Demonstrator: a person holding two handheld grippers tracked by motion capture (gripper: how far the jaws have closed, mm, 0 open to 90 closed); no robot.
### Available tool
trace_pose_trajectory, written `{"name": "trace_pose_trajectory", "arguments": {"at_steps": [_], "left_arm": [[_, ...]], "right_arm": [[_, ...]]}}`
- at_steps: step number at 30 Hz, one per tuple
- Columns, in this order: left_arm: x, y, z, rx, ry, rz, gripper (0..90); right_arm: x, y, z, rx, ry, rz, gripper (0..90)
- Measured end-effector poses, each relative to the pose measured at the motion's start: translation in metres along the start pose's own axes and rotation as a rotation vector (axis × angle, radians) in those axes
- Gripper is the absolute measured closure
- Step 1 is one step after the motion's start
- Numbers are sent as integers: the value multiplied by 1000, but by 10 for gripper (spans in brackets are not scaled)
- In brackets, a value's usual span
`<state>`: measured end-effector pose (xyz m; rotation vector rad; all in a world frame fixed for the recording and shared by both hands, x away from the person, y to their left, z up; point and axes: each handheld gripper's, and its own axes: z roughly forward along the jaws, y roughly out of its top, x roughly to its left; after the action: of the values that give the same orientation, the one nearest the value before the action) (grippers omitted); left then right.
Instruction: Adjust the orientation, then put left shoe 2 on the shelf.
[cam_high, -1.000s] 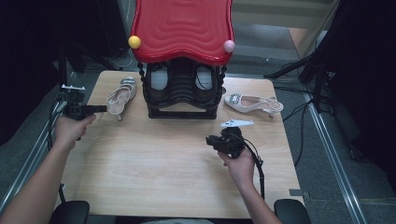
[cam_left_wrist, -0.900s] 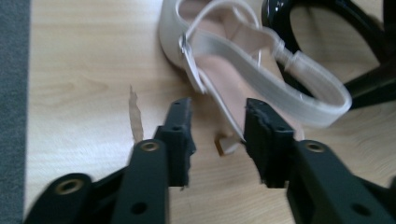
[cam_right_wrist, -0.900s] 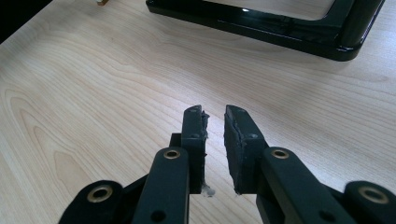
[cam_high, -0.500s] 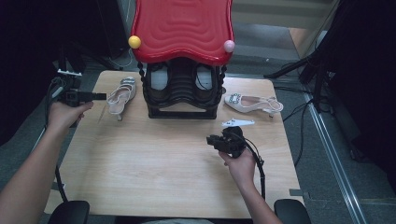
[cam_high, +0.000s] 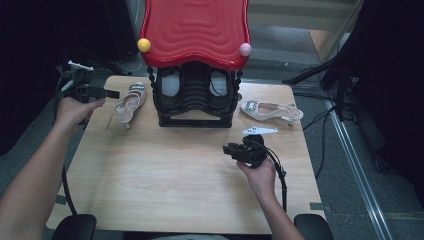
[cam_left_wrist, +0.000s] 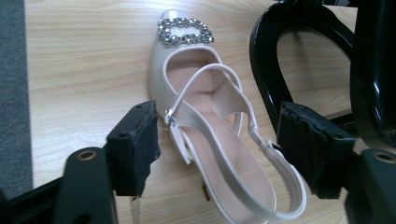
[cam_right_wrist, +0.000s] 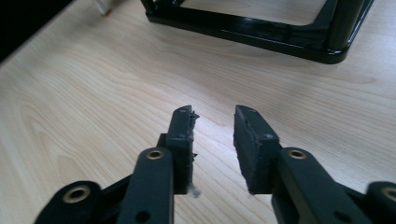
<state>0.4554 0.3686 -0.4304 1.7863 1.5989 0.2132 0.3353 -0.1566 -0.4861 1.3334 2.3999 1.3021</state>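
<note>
A beige slingback heel (cam_high: 129, 102) with a rhinestone buckle (cam_left_wrist: 184, 31) lies on the wooden table (cam_high: 165, 190), left of the rack. My left gripper (cam_high: 111, 93) hovers just left of it. Its jaws have just been opening and stand wide. In the left gripper view the heel (cam_left_wrist: 219, 140) lies on the table under the gap, and the pads (cam_left_wrist: 137, 140) are off it. My right gripper (cam_high: 228, 149) rests low at the table's right of centre. Its jaws (cam_right_wrist: 212, 126) have just been opening too, with nothing between them.
A black shoe rack (cam_high: 196, 117) with a red wavy top (cam_high: 195, 30) stands at the back centre, with pale sneakers (cam_high: 170, 84) inside. A matching heel (cam_high: 270, 111) lies to its right. The rack's base bar (cam_right_wrist: 261, 39) is ahead of my right gripper.
My left gripper has risen and moved toward the table's far left, its jaws now wider, and the beige heel stays on the table. The right hand has kept still.
</note>
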Motion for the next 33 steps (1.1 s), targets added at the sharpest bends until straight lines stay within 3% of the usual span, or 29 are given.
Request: {"name": "trace_pose_trajectory", "arguments": {"at_steps": [3, 7, 14, 22, 27, 33], "left_arm": [[-7, 4, 2, -1, 34, 34, 248], [-11, 10, 8, 17, 26, 34, 243], [-15, 19, 23, 10, 19, 23, 164], [-16, 21, 42, 56, 35, 20, 141], [-18, 23, 52, 63, 53, 22, 130], [-14, 18, 70, 88, 79, -7, 105]], "right_arm": [[6, -1, 0, -1, -52, -50, 691], [3, 0, -4, -18, 8, -35, 685], [-12, 4, -14, -44, 21, -12, 647], [-24, 3, -15, -54, 49, -9, 531], [-21, 1, -12, -37, 36, -40, 539], [-18, -2, -11, -42, 6, -66, 513]]}}
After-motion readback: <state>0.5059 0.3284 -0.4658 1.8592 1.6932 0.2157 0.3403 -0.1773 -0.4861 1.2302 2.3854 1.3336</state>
